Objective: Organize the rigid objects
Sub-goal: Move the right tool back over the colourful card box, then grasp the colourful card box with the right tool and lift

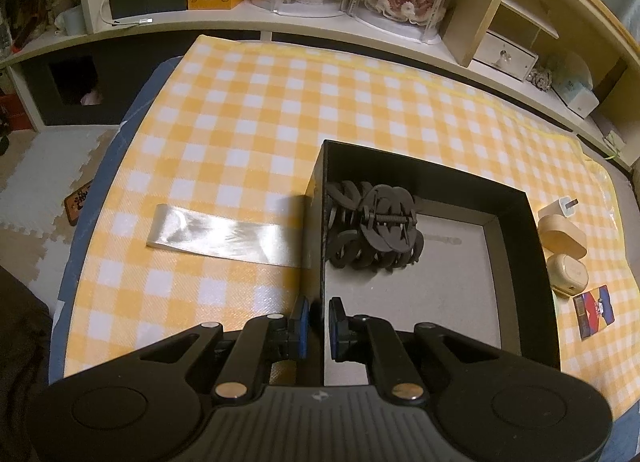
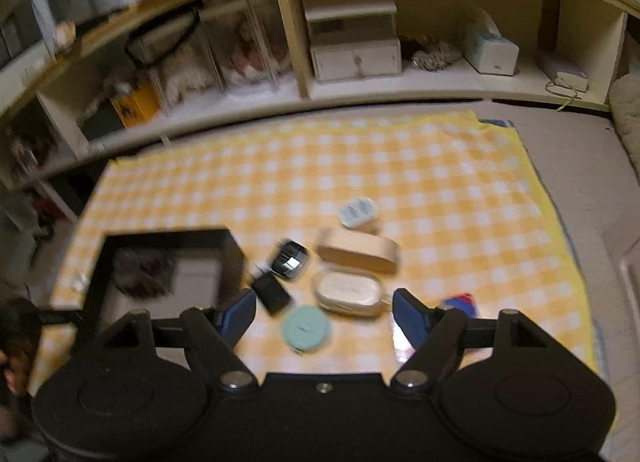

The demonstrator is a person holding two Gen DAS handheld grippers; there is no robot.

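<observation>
Yellow-and-white checked cloth covers the table below cluttered shelves. My left tool is pinching the near left wall of the black open-topped cardboard box, one pad on each side. A black plastic claw hair clip lies inside, against that wall. My right tool hangs spread and empty, above the cloth near a beige oval case and a round teal disc.
</observation>
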